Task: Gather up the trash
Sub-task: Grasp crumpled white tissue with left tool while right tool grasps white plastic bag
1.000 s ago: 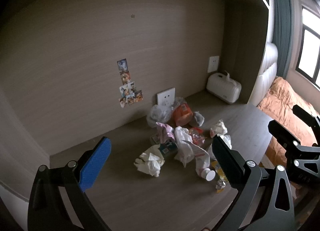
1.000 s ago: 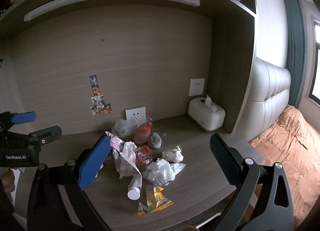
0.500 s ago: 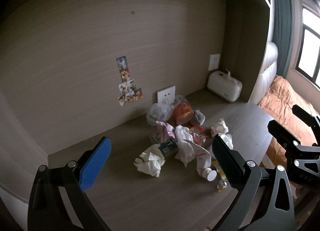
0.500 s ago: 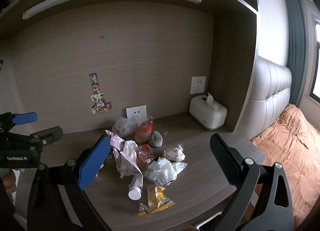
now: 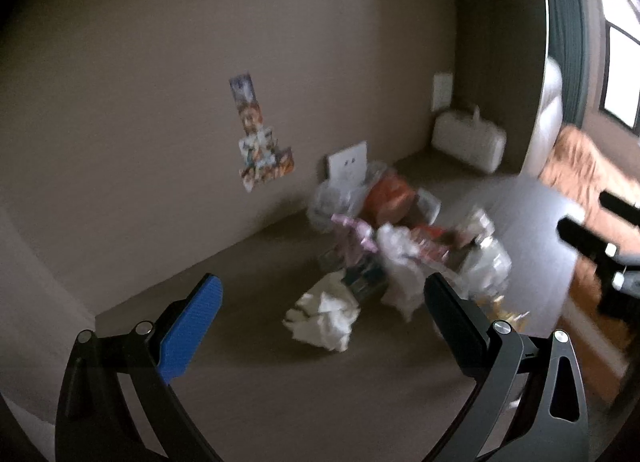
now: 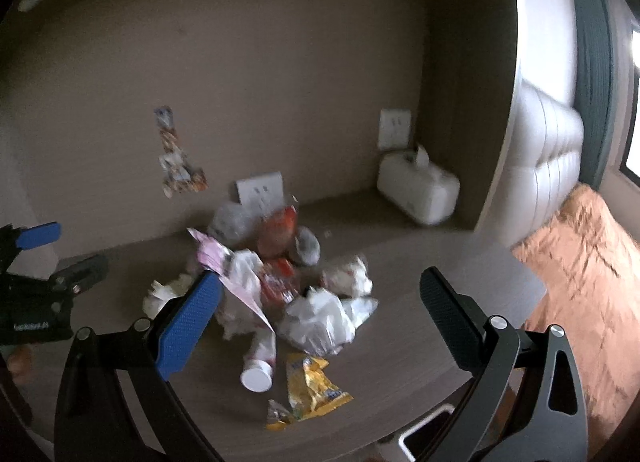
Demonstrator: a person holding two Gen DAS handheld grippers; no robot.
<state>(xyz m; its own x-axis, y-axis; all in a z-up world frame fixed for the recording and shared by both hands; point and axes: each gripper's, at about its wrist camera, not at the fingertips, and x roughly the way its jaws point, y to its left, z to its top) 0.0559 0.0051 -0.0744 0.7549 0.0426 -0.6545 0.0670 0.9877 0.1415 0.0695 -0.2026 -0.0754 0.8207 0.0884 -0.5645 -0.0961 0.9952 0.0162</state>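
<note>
A heap of trash lies on the wooden desk [image 6: 420, 274]: crumpled white tissue [image 5: 322, 314], an orange snack bag [image 6: 278, 232], a pink wrapper [image 6: 214, 256], a crumpled white plastic bag [image 6: 318, 320], a small white bottle [image 6: 260, 364] on its side and a yellow wrapper [image 6: 310, 390] nearest the front. My left gripper [image 5: 320, 318] hangs open above the desk, short of the tissue, holding nothing. My right gripper [image 6: 320, 314] is open too, over the front of the heap, empty. Both views are blurred. The right gripper [image 5: 596, 246] shows at the right edge of the left wrist view.
A white tissue box [image 6: 418, 187] stands at the back right by a wall socket [image 6: 260, 191]. Stickers [image 5: 258, 137] hang on the wood panel. A padded headboard [image 6: 548, 165] and orange bedding [image 6: 588, 274] lie right of the desk. A white bin rim [image 6: 428, 434] shows below the desk's front edge.
Both grippers have moved forward and down toward the heap, which looks larger now. The frames have turned blurred and darker. Both stay open.
</note>
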